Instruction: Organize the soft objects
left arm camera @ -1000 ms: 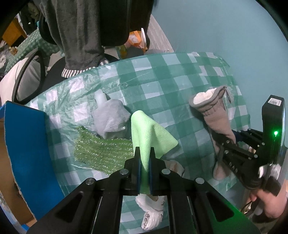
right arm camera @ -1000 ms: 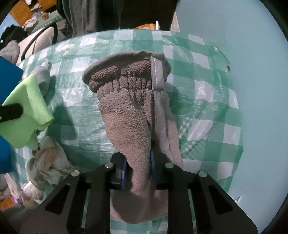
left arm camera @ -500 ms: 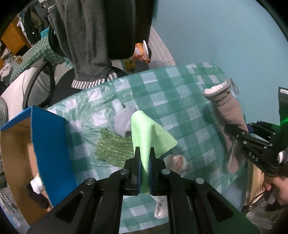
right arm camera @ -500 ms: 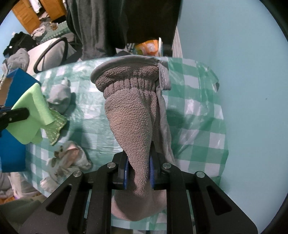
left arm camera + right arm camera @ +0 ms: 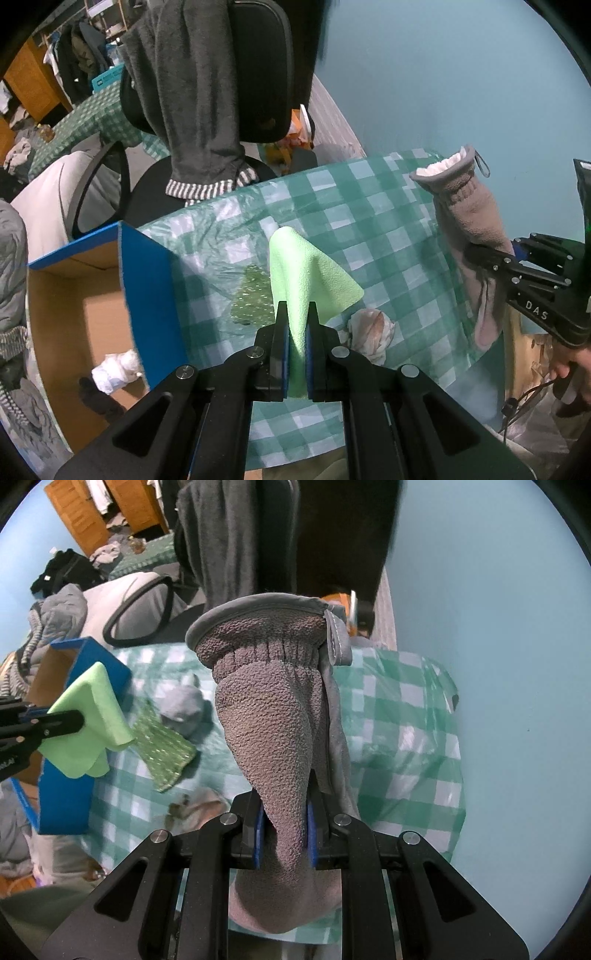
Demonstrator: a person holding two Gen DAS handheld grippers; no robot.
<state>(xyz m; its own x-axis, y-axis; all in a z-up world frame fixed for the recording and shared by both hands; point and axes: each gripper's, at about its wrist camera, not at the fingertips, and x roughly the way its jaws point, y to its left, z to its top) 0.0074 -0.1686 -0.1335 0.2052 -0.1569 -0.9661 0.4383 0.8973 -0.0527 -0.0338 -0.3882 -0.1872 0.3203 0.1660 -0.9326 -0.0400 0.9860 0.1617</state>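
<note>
My left gripper (image 5: pixel 296 321) is shut on a light green cloth (image 5: pixel 306 273), held high above the checked table (image 5: pixel 369 206); the cloth also shows in the right wrist view (image 5: pixel 88 723). My right gripper (image 5: pixel 283 823) is shut on a grey fleece mitten (image 5: pixel 273 716), cuff up, also seen in the left wrist view (image 5: pixel 469 221). A blue-sided cardboard box (image 5: pixel 147 291) stands open at the table's left, with soft items inside. On the table lie a green beaded mat (image 5: pixel 162 746), a grey soft lump (image 5: pixel 184 709) and a crumpled whitish rag (image 5: pixel 369 328).
A black office chair (image 5: pixel 258 74) draped with a dark grey garment (image 5: pixel 195 92) stands behind the table. A teal wall (image 5: pixel 443 74) lies to the right. More clothes lie on furniture at the far left. The person's hand (image 5: pixel 569 373) holds the right gripper.
Both grippers have risen and pulled back from the table, carrying the green cloth and the mitten. The blue box has come into view on the left.
</note>
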